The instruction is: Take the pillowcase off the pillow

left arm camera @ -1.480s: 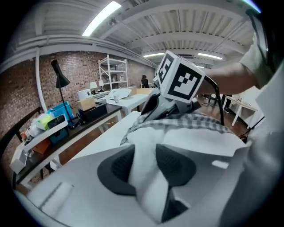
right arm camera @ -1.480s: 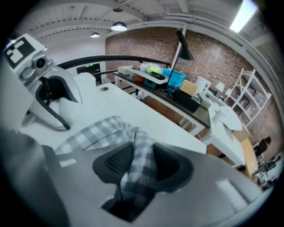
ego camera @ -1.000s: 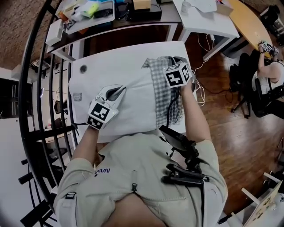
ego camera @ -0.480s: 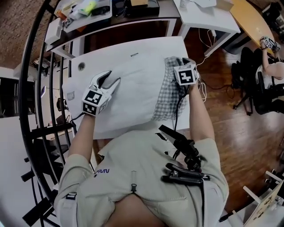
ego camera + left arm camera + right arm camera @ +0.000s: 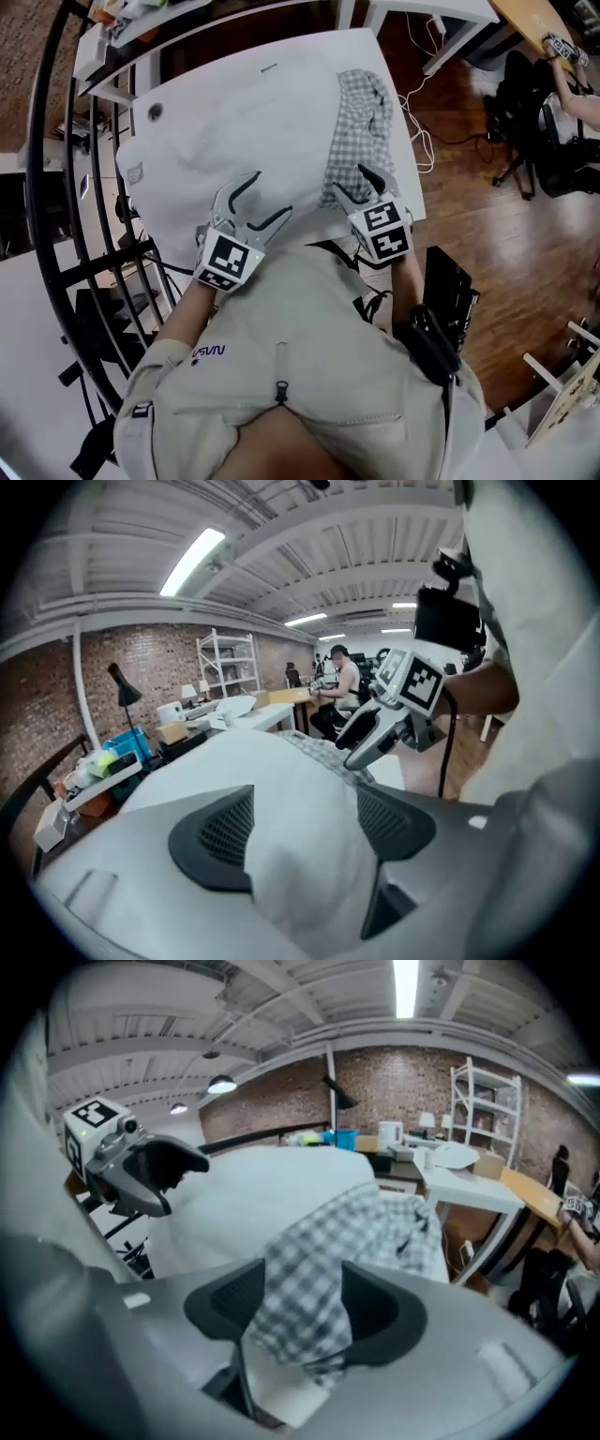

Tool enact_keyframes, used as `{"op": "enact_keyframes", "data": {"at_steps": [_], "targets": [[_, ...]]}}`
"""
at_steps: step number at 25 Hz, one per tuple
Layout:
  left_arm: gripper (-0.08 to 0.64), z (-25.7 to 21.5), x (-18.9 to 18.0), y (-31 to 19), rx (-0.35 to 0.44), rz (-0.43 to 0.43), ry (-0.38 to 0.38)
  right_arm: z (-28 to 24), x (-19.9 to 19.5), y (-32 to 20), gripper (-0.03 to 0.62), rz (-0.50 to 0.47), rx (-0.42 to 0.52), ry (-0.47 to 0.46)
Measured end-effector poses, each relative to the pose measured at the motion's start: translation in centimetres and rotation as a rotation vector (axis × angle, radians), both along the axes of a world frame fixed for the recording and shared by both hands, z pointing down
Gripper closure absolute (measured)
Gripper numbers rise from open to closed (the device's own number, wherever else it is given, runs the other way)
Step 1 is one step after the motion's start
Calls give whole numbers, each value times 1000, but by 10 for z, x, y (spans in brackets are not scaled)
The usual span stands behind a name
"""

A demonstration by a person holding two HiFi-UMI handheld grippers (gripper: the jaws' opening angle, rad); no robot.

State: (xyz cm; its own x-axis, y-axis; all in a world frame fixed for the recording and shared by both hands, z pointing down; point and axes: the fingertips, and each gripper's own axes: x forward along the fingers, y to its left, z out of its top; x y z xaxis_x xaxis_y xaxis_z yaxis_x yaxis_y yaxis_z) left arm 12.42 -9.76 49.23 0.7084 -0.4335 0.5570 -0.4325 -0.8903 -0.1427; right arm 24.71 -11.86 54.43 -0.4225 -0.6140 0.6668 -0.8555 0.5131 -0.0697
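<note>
A white pillow (image 5: 244, 122) lies across the white table (image 5: 187, 89). A grey checked pillowcase (image 5: 361, 131) is bunched over its right end. My left gripper (image 5: 265, 197) is at the pillow's near edge; its jaws have just been opening, and the white fabric (image 5: 300, 808) lies loose between the spread pads. My right gripper (image 5: 352, 185) is at the near corner of the pillowcase; its jaws have also just been opening, and checked cloth (image 5: 309, 1279) hangs between them unpinched. Each gripper shows in the other's view: the right gripper (image 5: 375, 738) and the left gripper (image 5: 150, 1171).
A black metal railing (image 5: 56, 187) curves along the left of the table. Cables (image 5: 422, 141) trail over the wood floor on the right. A white desk (image 5: 422, 9) stands beyond the table, and a seated person (image 5: 572, 94) is at the far right.
Both grippers have pulled back from the middle of the pillow to its near edge. Both jaws have gone from shut to wide open. More checked cloth now lies bunched at the right end.
</note>
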Motion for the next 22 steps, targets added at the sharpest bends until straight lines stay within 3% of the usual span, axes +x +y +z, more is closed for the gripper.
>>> {"op": "enact_keyframes", "data": {"at_steps": [3, 4, 5, 6, 7, 11, 14, 17, 20, 22], "targets": [[210, 61, -1, 11, 6, 22, -178, 39, -21, 24, 321, -13, -45, 117], [237, 74, -3, 6, 43, 22, -232, 47, -20, 25, 326, -2, -35, 184], [323, 79, -4, 1, 74, 19, -251, 52, -13, 25, 393, 9, -26, 260], [413, 77, -6, -3, 86, 9, -235, 53, -4, 25, 507, 23, -21, 330], [458, 67, -9, -6, 85, -8, -196, 53, 9, 27, 571, 43, -22, 380], [495, 23, -28, -12, 60, -88, -48, 52, 94, 28, 583, 199, -29, 525], [499, 12, -38, -6, 41, -104, -6, 60, 153, 25, 583, 295, -43, 605], [489, 26, -33, 8, 13, -63, -15, 85, 170, 25, 583, 291, -86, 594], [355, 48, -11, 22, -46, -1, -3, 106, 175, 30, 567, 326, -133, 537], [274, 30, -3, 32, -67, 24, 58, 87, 172, 34, 482, 367, -121, 465]]}}
